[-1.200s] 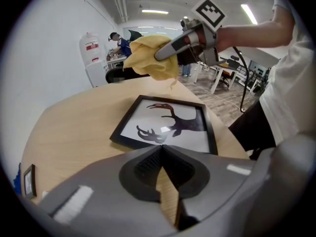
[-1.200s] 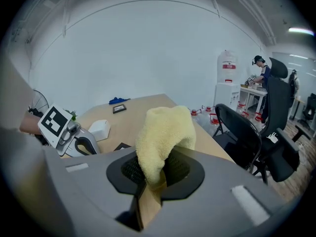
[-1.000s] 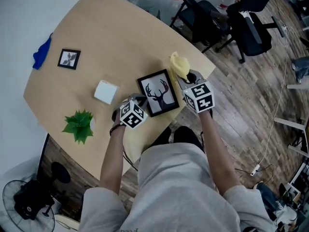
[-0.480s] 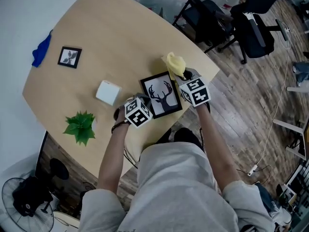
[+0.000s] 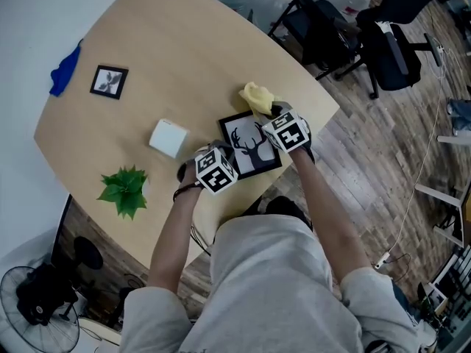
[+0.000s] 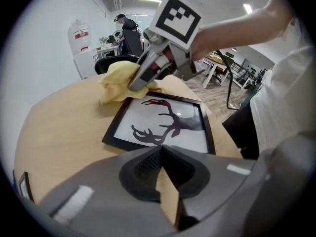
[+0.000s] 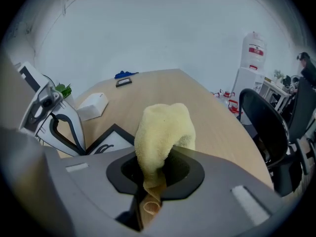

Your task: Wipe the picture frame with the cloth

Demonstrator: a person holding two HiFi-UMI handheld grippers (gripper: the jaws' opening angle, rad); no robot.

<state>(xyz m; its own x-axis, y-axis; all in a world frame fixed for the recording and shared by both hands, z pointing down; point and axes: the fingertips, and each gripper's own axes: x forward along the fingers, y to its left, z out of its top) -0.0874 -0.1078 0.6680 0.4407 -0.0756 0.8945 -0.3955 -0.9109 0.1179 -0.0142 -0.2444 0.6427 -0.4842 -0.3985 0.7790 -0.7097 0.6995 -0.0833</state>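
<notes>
The left claw (image 6: 161, 149) is seen with its jaws brought together on nothing, set at the near left corner of the picture frame (image 5: 249, 151). Whether it is pressed onto the frame cannot be told. If the frame is not pinned there, it is likely to be pushed along the surface (image 5: 191, 57) by a wiping stroke, or turned about that corner. As it lies close to the surface's near edge, it could be carried over it.

The yellow cloth (image 5: 255, 96) is bunched at the frame's far corner and clamped by one fold in the right claw (image 5: 277, 116). Most of it is held over the frame's edge and the surface beyond, not on the glass (image 6: 168, 122). So short a fold may be tugged out of the jaws if it is dragged hard. The glass could also be scraped by the claw tips if the cloth is not kept beneath them.

From the left, a blue cloth (image 5: 65, 70), a small framed picture (image 5: 109, 81), a green plant (image 5: 124, 190) and a white box (image 5: 168, 138) are found on the surface. The box is nearest, just left of the frame, and could be struck if the frame slides that way. Nothing is set between cloth and glass. To the right, office chairs (image 5: 316, 24) are seen on the wooden floor (image 5: 383, 145).
</notes>
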